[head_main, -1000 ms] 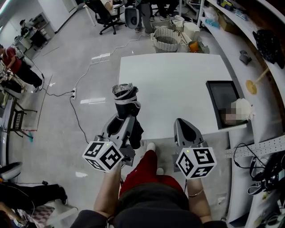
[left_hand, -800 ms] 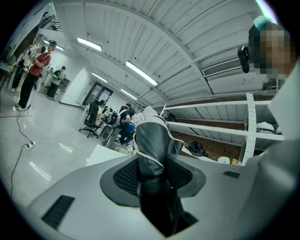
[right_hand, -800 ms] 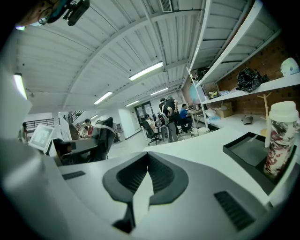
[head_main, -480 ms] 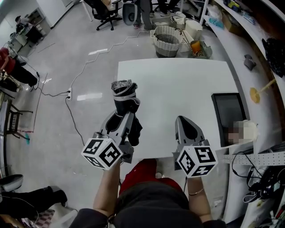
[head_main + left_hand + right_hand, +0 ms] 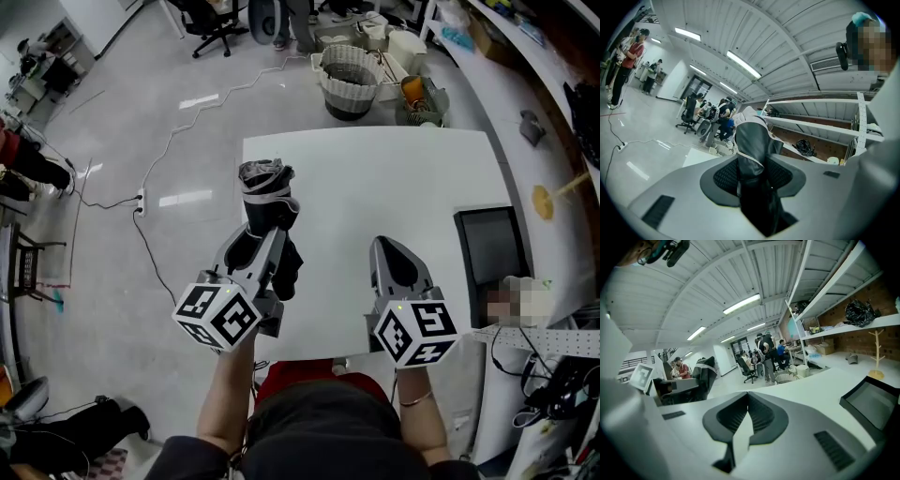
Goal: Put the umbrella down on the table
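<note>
Standing on glossy grey floor [image 5: 141, 122], white table [image 5: 375, 169], wicker basket [image 5: 349, 80] beyond

Ahead of you a wicker basket [image 5: 349, 80] stands on the floor, an office chair [image 5: 208, 14] farther left, a power strip [image 5: 142, 200] nearer; a black tray [image 5: 492, 246] lies to your right.

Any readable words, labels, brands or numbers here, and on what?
No readable text.
The cubes on the left gripper and right gripper: black-and-white square markers only, no letters or digits.
The umbrella and table: no print visible.
Items on the shelf at the right: too small to read.
</note>
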`<state>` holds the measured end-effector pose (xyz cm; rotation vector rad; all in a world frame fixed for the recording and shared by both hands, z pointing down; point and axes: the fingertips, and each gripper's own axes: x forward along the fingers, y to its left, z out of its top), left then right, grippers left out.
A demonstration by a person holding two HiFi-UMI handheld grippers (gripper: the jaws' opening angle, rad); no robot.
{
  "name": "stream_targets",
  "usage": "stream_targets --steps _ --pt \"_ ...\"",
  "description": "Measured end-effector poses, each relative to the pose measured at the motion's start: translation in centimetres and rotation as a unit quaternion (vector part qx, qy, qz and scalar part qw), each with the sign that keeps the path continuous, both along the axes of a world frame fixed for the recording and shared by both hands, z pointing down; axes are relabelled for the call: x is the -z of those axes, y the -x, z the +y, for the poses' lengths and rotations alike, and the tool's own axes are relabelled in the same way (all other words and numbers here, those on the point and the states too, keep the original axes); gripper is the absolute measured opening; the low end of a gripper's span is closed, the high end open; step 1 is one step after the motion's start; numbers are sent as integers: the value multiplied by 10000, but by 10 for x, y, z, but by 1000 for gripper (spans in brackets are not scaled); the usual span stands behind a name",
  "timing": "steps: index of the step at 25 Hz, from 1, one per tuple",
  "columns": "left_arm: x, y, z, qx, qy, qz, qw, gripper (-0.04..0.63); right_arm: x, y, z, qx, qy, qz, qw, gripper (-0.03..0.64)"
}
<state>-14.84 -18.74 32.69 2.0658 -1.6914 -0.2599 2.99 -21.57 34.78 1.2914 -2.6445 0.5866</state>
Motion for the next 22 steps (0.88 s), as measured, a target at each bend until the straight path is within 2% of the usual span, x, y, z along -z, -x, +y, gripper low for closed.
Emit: stream_targets --steps 6,22 --pt "-10 9 -29 -144 126 -85 9998 161 -6 15 -22 -33 79 73 9999 18" --pt "-50 15 -89 -491 562 36 9972 161 -31 34 -59 -170 336 317 9988 18"
